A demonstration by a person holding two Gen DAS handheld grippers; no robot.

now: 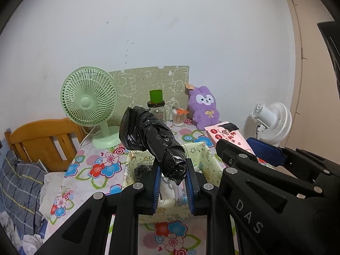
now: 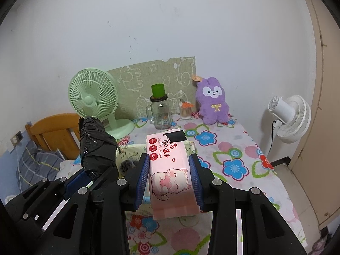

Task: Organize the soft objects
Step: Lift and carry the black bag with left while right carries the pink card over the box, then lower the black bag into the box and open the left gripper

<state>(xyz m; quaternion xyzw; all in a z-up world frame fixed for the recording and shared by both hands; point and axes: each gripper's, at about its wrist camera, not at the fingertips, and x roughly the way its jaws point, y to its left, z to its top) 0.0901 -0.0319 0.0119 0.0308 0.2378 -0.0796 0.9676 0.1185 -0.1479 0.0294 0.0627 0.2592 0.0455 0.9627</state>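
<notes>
The left gripper (image 1: pixel 172 182) clamps a black bag roll (image 1: pixel 153 140) and the right gripper (image 2: pixel 169 180) clamps a wipes pack (image 2: pixel 170 170), both above the fabric bin (image 1: pixel 204 155); lowering and releasing likely comes next.

Pale wall (image 2: pixel 170 21), wooden headboard (image 1: pixel 40 136), floral-clothed table (image 2: pixel 233 148).

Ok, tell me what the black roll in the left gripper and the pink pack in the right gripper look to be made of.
Black roll: thin glossy plastic film, probably rolled bin bags, judging by its crinkles and sharp highlights. Pink pack: soft printed plastic wrapper with a slight sheen, labelled mini wipes; its sides give a little between the right gripper's pads. The left gripper pinches the roll's end.
</notes>
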